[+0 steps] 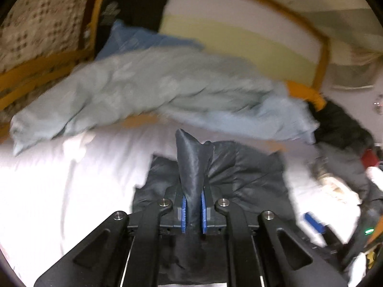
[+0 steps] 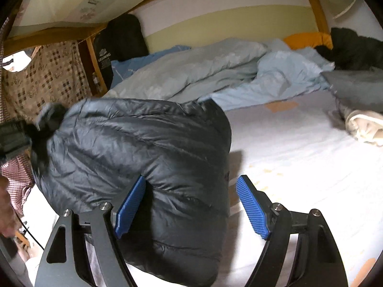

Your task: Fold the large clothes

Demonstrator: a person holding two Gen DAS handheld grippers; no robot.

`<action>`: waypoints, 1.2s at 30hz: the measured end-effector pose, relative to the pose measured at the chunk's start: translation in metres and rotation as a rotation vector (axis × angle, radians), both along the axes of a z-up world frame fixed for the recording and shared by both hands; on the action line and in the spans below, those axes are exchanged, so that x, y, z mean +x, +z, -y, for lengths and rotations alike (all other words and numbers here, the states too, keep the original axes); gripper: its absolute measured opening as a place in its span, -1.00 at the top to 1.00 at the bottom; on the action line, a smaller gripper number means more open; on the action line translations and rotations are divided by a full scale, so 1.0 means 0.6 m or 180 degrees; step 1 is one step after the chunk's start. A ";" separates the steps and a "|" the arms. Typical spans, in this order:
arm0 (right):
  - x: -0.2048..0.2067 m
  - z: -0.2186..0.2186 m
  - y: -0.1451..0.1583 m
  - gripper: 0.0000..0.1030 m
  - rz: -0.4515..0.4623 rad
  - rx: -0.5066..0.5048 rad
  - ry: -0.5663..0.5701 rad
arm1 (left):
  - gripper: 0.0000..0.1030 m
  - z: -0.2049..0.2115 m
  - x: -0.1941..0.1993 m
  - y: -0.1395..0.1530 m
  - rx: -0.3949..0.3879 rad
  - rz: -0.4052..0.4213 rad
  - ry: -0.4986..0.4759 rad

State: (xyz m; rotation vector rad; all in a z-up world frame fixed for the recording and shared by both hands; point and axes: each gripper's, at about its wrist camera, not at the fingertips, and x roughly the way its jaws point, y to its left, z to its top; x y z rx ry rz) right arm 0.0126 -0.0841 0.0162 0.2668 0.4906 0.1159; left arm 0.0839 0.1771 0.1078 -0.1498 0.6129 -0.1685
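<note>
Black puffer jacket point(image 2: 134, 167) bunched on white bed sheet point(image 2: 299, 157), part lifted. Left gripper point(image 1: 193, 209) pinched tight on raised fold of jacket, blue pads point(image 1: 183, 211) pressing fabric. Right gripper point(image 2: 191, 205) spread wide, jacket edge between pads, no squeeze. Beyond jacket: crumpled pale blue duvet point(image 2: 215, 71), then orange pillow point(image 2: 308, 39). Black bag point(image 2: 105, 55) behind duvet, white logo and lettering too blurred to read. Wooden bed frame point(image 2: 316, 7), yellow-white striped wall point(image 2: 227, 16). Checked curtain point(image 2: 47, 76) left of jacket.

Wooden-framed bed point(image 2: 316, 7), white sheet point(image 2: 299, 157), rumpled pale-blue duvet point(image 2: 215, 69).
</note>
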 end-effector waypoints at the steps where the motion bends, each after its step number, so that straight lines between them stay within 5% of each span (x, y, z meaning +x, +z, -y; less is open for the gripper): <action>1: 0.003 -0.005 -0.004 -0.56 -0.0011 -0.0004 0.0015 | 0.78 -0.008 0.009 -0.019 -0.0014 -0.0104 0.0047; 7: 0.014 -0.030 -0.013 -0.60 -0.0015 -0.0162 0.0057 | 0.67 -0.022 0.053 -0.114 0.0181 -0.0452 0.0168; 10: 0.033 -0.019 -0.028 -0.70 -0.0206 0.0176 0.0134 | 0.64 -0.037 0.075 -0.172 -0.0003 -0.0723 0.0212; 13: 0.057 -0.008 -0.059 -0.72 -0.0523 0.0519 0.0176 | 0.61 -0.031 0.079 -0.184 0.0129 -0.0729 0.0180; 18: 0.047 -0.041 -0.071 -0.74 -0.0352 -0.0055 0.0027 | 0.60 -0.029 0.089 -0.196 0.0139 -0.0779 0.0113; 22: 0.071 -0.009 -0.109 -0.92 -0.0667 0.0464 0.0201 | 0.53 -0.038 0.082 -0.190 0.0071 -0.0803 0.0042; 25: 0.072 0.002 -0.124 -0.92 -0.0768 0.0572 0.0227 | 0.05 -0.051 0.036 -0.162 0.0055 -0.0648 0.0057; 27: 0.058 -0.002 -0.111 -0.92 -0.0648 0.0358 0.0196 | -0.80 -0.070 -0.015 -0.147 -0.0099 -0.0341 0.0091; 32: 0.042 0.009 -0.093 -0.92 -0.0509 0.0526 0.0433 | -1.00 -0.114 0.007 -0.222 -0.1119 -0.1079 -0.0009; 33: 0.042 0.011 -0.094 -0.92 -0.0513 0.0603 0.0486 | -1.00 -0.118 0.012 -0.231 -0.1217 -0.1157 -0.0001; 36: 0.043 0.010 -0.097 -0.92 -0.0567 0.0665 0.0647 | -1.00 -0.098 0.013 -0.228 -0.0997 -0.1179 -0.0079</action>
